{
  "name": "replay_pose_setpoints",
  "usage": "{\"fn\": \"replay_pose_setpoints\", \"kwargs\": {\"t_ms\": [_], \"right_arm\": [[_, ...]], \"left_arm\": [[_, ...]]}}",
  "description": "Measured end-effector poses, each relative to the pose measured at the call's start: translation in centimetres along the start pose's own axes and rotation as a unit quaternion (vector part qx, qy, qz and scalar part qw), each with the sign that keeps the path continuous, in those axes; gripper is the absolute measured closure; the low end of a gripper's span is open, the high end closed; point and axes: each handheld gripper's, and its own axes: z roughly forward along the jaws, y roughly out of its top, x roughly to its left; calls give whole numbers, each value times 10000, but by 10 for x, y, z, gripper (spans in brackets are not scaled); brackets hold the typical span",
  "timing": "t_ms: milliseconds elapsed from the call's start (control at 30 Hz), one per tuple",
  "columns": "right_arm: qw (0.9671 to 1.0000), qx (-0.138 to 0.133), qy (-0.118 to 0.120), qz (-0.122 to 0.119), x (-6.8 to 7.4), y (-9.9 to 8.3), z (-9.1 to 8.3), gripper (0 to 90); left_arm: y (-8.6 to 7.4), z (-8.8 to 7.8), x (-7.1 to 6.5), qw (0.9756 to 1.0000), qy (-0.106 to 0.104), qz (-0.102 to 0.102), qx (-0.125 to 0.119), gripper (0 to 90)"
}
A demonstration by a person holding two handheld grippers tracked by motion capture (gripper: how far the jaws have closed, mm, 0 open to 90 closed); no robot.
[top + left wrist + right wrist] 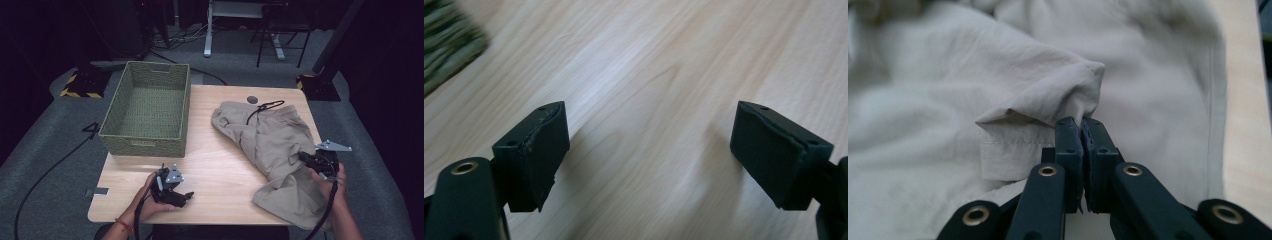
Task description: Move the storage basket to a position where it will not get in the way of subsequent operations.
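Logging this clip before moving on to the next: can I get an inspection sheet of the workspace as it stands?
Surface: light wooden table, round dark grommet hole near the far edge.
Job's things: crumpled beige cloth shorts with a black drawstring, on the table's right half; empty green woven rectangular basket at far left.
Clutter: nothing seen.
Grippers: left gripper jaws apart over bare wood, holding nothing; right gripper jaws shut on a hemmed fold of the shorts.
Cables: black cable trailing from the right gripper; black cable on floor at left.
Surroundings: grey carpet, white desk legs behind, dark room.
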Motion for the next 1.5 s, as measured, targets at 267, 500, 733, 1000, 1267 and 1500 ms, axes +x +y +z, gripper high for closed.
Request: {"fn": "replay_pose_setpoints", "kwargs": {"t_ms": [267, 500, 733, 1000, 1267, 1500], "right_arm": [[9980, 601, 179, -31, -9, -25, 14, 862], [9959, 609, 580, -324, 3, -30, 13, 858], [9912, 580, 887, -787, 17, -30, 14, 696], [9911, 61, 785, -1077, 18, -23, -8, 417], [9954, -446, 63, -851, -5, -23, -33, 499], [9971, -343, 40, -685, -16, -28, -29, 504]], "left_arm": [[48, 26, -22, 9986, -406, 274, -177, 197], [117, 73, -43, 9960, -615, 477, -436, 196], [150, 109, -40, 9974, -502, 25, -523, 204], [166, 133, -30, 9988, -1, -20, -485, 349], [175, 146, -33, 9986, 24, -170, -506, 240], [181, 149, -30, 9975, 439, 86, -553, 761]]}}
